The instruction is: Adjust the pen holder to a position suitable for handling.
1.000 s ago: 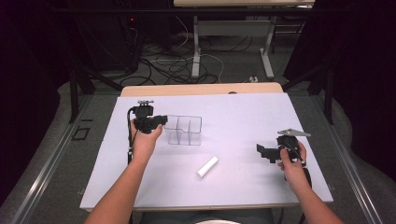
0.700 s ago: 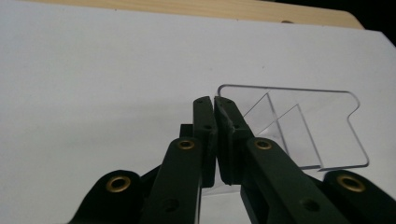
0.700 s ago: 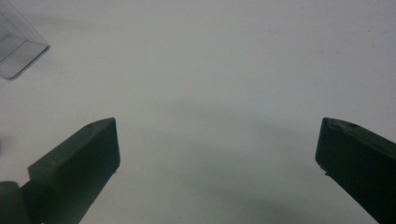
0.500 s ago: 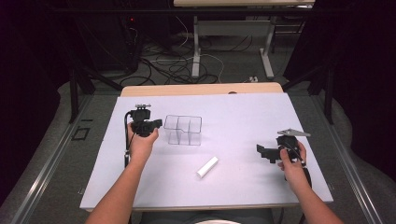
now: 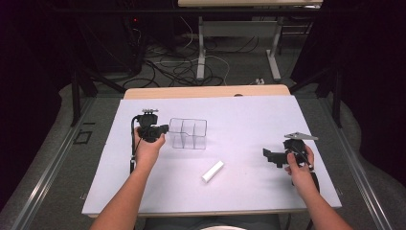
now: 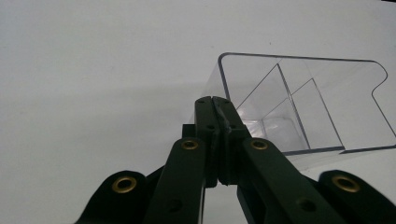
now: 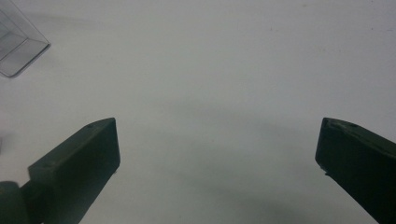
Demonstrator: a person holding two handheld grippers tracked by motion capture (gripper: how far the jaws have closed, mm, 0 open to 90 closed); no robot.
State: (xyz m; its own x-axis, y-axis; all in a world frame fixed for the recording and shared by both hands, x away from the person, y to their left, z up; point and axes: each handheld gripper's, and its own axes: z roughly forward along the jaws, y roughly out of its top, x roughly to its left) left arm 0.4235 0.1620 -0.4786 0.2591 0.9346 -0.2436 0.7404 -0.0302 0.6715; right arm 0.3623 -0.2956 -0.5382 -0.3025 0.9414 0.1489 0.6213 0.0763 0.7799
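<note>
The left hand-held gripper (image 6: 219, 105) has its jaws pressed fully together with nothing between them, tips just beside the near wall of the clear divided box (image 6: 303, 107), which stands on the worktop (image 5: 249, 120) straight ahead of it. The box looks light, stiff and slippery, its thin plastic walls likely to crack if squeezed hard; a top rim or partition seems the best hold. The right hand-held gripper (image 7: 217, 154) stands wide open and empty, well apart from the box.

White table (image 5: 249, 191) with clear divided box (image 5: 189, 133), white bar (image 5: 212, 171).
</note>
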